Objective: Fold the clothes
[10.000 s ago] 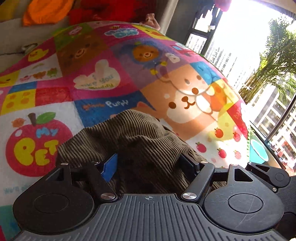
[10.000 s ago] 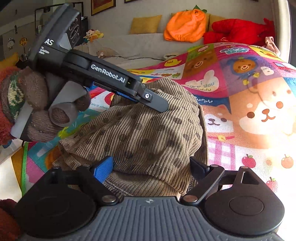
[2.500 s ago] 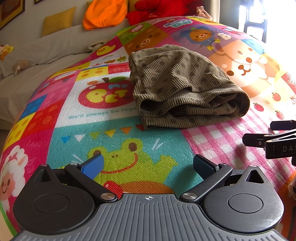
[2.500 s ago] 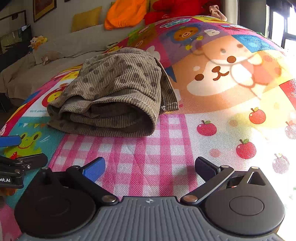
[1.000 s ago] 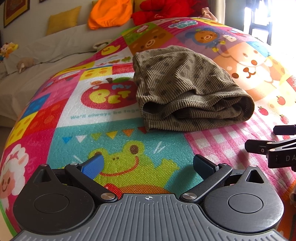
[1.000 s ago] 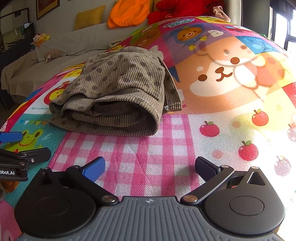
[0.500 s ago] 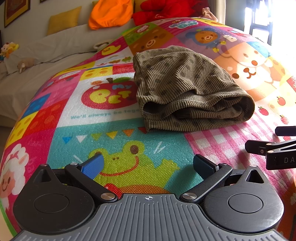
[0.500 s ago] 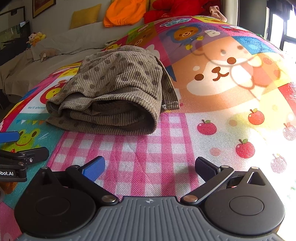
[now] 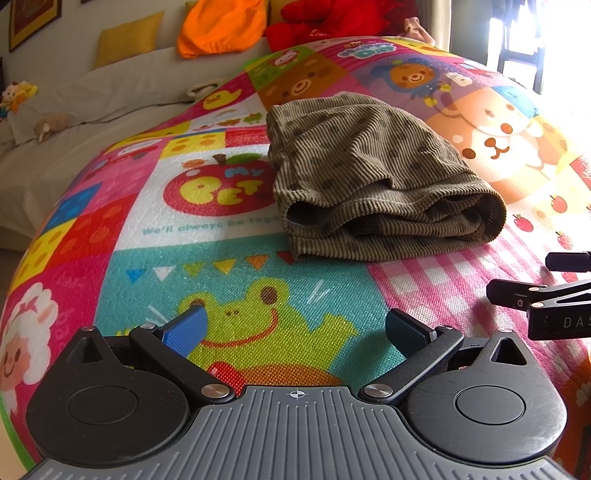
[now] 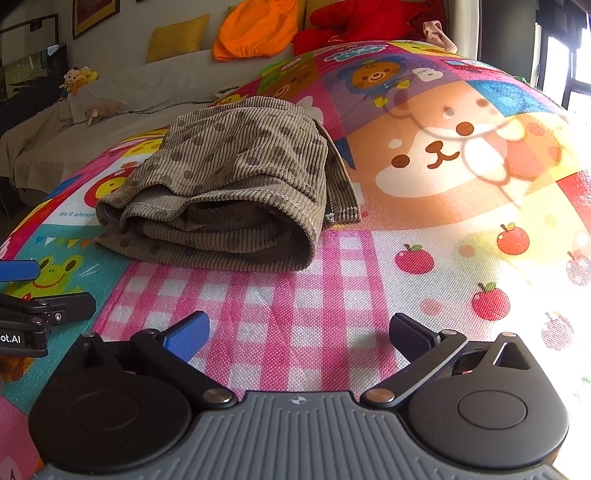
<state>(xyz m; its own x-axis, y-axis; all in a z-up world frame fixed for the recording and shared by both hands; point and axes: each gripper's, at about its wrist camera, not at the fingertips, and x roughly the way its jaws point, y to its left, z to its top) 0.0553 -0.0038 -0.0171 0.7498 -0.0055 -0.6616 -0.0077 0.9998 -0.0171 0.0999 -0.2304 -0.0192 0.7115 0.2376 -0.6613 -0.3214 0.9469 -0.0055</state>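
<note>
A brown dotted corduroy garment (image 9: pixel 373 184) lies folded in a thick bundle on the bright cartoon play mat (image 9: pixel 207 280); the right wrist view shows the same garment (image 10: pixel 236 192) at centre left. My left gripper (image 9: pixel 295 330) is open over the frog print, well short of the garment, with nothing between its fingers. My right gripper (image 10: pixel 297 332) is open over the pink checked patch, also apart from the garment and empty. Each gripper shows at the edge of the other's view: the right one (image 9: pixel 546 291), the left one (image 10: pixel 33 295).
A sofa under a pale cover (image 9: pixel 92 107) runs along the back, with a yellow cushion (image 9: pixel 127 38), an orange cushion (image 9: pixel 221 26), a red plush (image 9: pixel 332 18) and small toys (image 10: pixel 77 79). Bright windows (image 9: pixel 535 40) are at the right. Open mat surrounds the garment.
Ten seconds ago both grippers were at the garment, folding it. They have since pulled back and opened. Over the last second hardly anything moves; the garment lies still.
</note>
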